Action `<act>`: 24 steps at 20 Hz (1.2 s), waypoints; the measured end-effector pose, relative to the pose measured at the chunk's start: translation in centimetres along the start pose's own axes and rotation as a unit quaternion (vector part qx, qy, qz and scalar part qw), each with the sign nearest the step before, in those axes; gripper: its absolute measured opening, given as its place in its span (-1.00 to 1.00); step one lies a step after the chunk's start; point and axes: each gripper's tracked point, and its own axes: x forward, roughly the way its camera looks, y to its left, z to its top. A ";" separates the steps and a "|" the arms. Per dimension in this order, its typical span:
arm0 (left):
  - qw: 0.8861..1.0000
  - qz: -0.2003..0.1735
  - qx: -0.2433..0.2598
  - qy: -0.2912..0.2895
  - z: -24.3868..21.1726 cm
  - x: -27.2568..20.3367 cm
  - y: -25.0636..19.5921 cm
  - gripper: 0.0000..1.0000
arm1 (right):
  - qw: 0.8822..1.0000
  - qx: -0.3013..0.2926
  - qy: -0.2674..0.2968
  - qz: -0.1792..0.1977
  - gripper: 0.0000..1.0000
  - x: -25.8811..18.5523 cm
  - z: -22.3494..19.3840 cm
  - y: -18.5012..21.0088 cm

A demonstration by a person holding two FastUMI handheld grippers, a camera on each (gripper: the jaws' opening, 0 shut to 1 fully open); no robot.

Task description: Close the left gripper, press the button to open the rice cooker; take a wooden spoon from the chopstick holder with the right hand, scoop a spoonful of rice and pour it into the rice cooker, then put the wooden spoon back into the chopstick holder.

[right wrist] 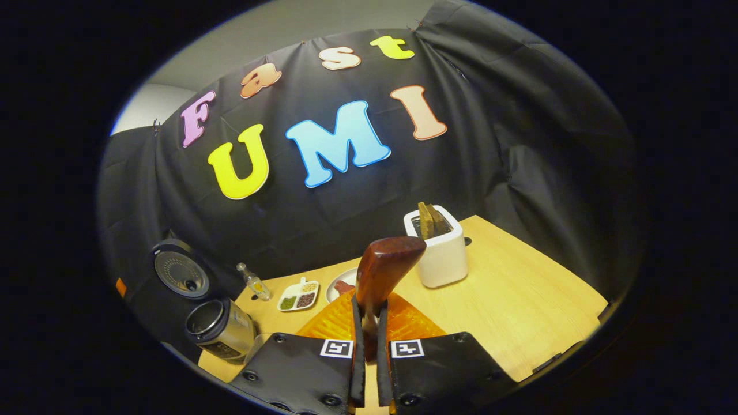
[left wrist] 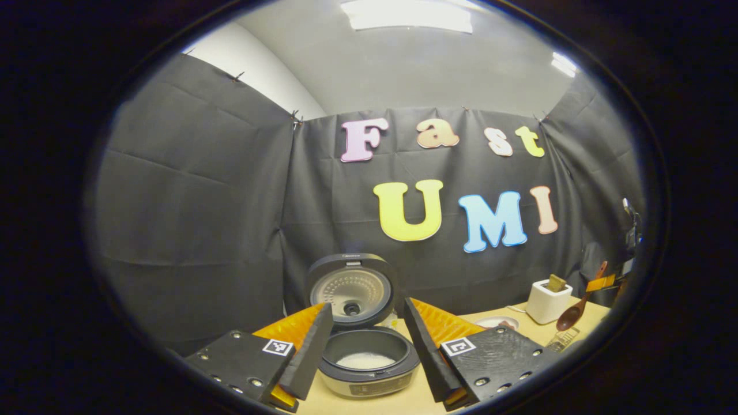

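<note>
Right gripper (right wrist: pixel 369 346), jaws narrowed onto the handle of the wooden spoon (right wrist: pixel 380 271), held above the table (right wrist: pixel 519 311); rigid, light, probably smooth, so best gripped mid-handle. Left gripper (left wrist: pixel 366 351), jaws wide, faces the open rice cooker (left wrist: pixel 366 360), rice visible inside.

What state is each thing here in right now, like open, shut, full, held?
Rice cooker: lid up, white rice in the pot.
Wooden spoon: held upright, bowl end up.
Right gripper: shut on the spoon's handle.
Left gripper: open, holding nothing, facing the cooker.
Toaster: two slices standing in the slots.
Divided dish: compartments filled with grains.
Small bottle: upright on the table.
</note>
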 end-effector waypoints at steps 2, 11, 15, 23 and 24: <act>1.000 0.000 0.001 0.001 0.0 -0.1 -0.4 0.52 | 1.000 -0.011 0.007 -0.012 -0.80 0.0 -0.9 -1.4; 1.000 0.009 0.015 0.004 0.5 -1.1 -1.2 0.52 | 0.998 -0.007 0.063 -0.026 -0.80 2.0 -6.8 -4.2; 1.000 0.016 0.018 0.002 0.8 -1.5 -1.2 0.55 | 0.996 0.008 0.082 -0.022 -0.81 2.3 -8.4 -4.9; 1.000 0.009 0.018 0.003 1.3 -1.1 -2.6 0.52 | 0.997 -0.057 0.032 -0.043 0.99 -0.7 -4.9 -6.9; 1.000 0.008 0.020 0.005 1.3 -0.7 -2.8 0.52 | 0.996 -0.072 0.018 -0.047 0.96 -1.2 -3.9 -6.8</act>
